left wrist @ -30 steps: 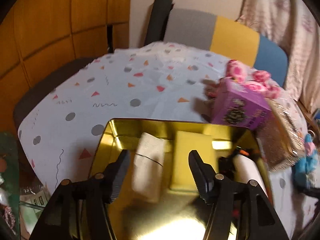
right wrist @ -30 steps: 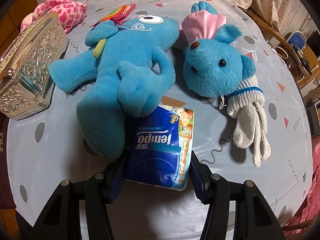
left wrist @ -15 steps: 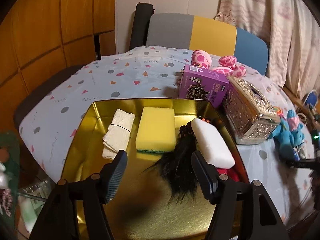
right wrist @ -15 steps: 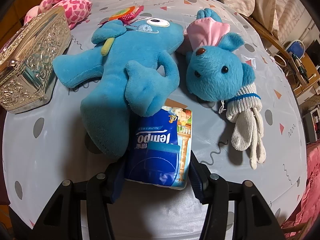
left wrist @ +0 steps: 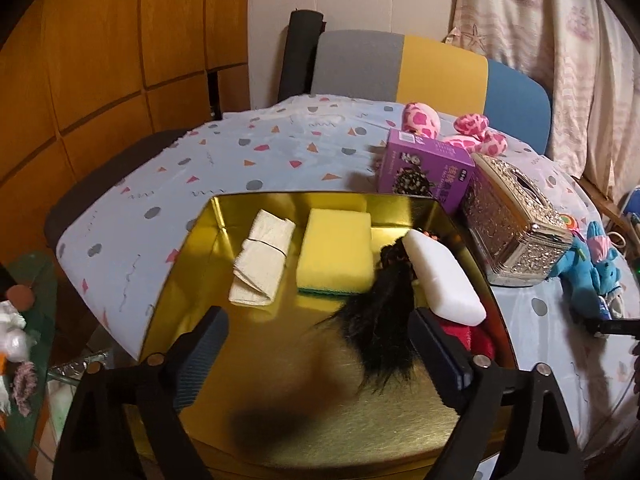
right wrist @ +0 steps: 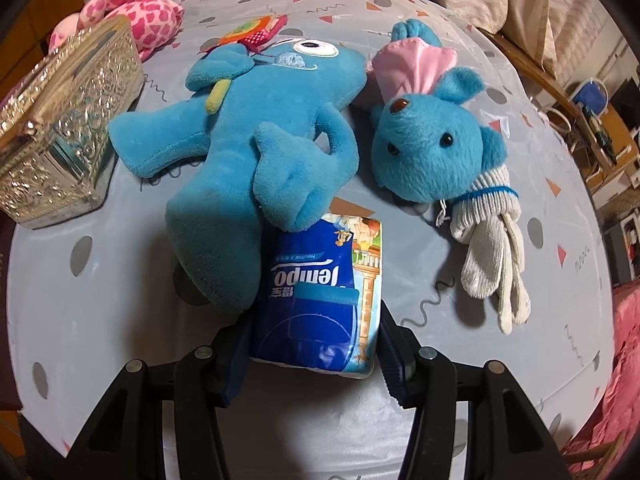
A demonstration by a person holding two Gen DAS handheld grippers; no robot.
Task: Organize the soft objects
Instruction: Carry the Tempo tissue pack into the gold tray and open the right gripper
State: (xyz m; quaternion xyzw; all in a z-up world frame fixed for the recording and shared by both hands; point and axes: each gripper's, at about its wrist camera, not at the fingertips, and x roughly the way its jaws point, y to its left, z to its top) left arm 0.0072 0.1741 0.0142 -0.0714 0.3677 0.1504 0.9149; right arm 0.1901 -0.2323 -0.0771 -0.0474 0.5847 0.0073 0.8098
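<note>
My left gripper (left wrist: 316, 316) hangs over a gold tin (left wrist: 280, 194), its jaws opening wide and pressing on nothing. In the tin lie a folded white cloth (left wrist: 262, 256), a yellow sponge (left wrist: 334, 252), a white block (left wrist: 442, 276), a black hair tuft (left wrist: 380, 320) by the right finger, and something red (left wrist: 464, 334). My right gripper (right wrist: 314, 320) is shut on a blue tissue pack (right wrist: 320, 280) that rests on the table. Its far end is tucked under the leg of a blue plush toy (right wrist: 256, 152).
A blue mouse plush (right wrist: 432, 148) and white socks (right wrist: 488, 256) lie to the right of the pack. A silver ornate box (right wrist: 60, 132) and a pink plush (right wrist: 136, 12) are at the left. A purple carton (left wrist: 424, 168) stands behind the tin. A chair (left wrist: 400, 64) backs the table.
My left gripper drew back over the tin and its jaws spread much wider; the hair tuft and white block came into view. The right gripper kept its hold on the pack.
</note>
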